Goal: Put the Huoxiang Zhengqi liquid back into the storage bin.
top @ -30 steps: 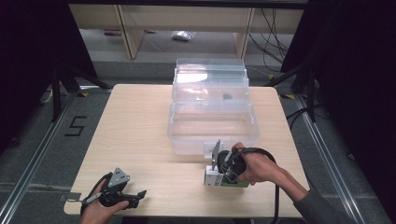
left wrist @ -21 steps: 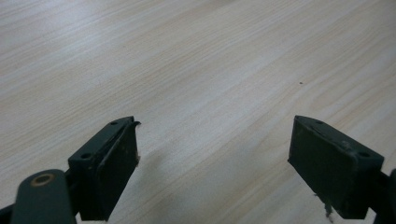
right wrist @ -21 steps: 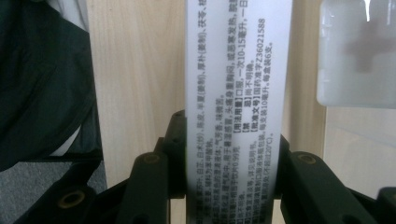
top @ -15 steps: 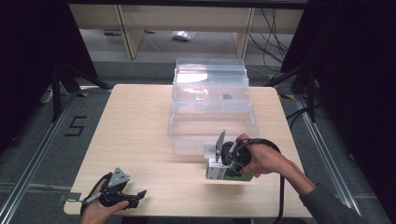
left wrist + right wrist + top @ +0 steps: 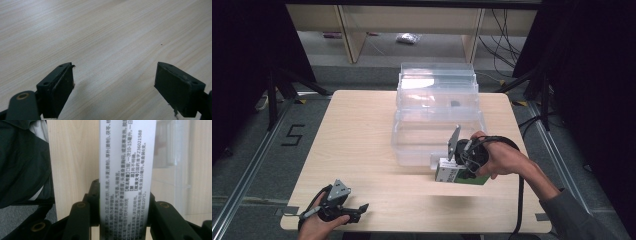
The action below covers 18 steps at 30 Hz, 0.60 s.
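Observation:
My right gripper (image 5: 461,168) is shut on a white and green carton (image 5: 447,173) and holds it just above the table, at the near right corner of a clear plastic bin (image 5: 401,145). In the right gripper view the carton (image 5: 126,165) stands between my two black jaws with small printed text facing me, and the pads press its sides. At the table's front left corner my left gripper (image 5: 354,210) rests in a hand, open. In the left gripper view its jaws stand wide apart over bare wood, and nothing lies inside my left gripper (image 5: 113,75).
The bin's clear lid or second tier (image 5: 437,82) rises behind it at the table's far side. The light wooden table (image 5: 357,135) has free surface on its left half. A black cable (image 5: 518,200) trails from the right gripper. Shelving (image 5: 347,25) stands beyond the table.
The right gripper has risen with the carton and drifted slightly toward the bin. The left gripper has stayed where it was.

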Each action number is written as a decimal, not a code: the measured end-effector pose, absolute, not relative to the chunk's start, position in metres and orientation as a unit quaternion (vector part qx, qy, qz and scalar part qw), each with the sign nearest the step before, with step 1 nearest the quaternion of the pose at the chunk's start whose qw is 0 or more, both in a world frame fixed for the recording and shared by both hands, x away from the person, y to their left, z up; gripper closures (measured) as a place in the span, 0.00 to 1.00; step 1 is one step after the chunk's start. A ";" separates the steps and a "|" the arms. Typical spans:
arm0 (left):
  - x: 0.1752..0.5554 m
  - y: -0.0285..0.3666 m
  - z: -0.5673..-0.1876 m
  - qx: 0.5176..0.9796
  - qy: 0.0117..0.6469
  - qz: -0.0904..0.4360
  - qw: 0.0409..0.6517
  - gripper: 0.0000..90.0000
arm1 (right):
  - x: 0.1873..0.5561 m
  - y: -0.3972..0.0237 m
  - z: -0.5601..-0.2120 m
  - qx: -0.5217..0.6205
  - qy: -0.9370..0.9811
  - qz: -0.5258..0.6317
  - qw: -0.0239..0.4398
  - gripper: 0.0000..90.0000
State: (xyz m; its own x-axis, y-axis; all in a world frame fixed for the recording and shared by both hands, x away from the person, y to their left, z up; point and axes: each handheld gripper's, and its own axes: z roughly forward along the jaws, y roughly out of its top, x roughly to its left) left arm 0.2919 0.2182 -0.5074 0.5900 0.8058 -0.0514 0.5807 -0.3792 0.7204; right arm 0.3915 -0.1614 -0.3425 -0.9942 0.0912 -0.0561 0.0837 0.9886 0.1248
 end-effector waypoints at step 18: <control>0.292 0.219 -0.507 0.819 0.421 0.156 0.356 0.17 | 0.420 -0.160 -0.302 0.042 0.996 0.059 0.041 0.72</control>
State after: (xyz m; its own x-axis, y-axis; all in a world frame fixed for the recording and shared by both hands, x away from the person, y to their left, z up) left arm 0.2920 0.2189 -0.5069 0.5963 0.8016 -0.0439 0.5793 -0.3918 0.7148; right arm 0.4195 -0.1599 -0.3024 -0.9930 0.0890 -0.0773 0.0792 0.9894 0.1220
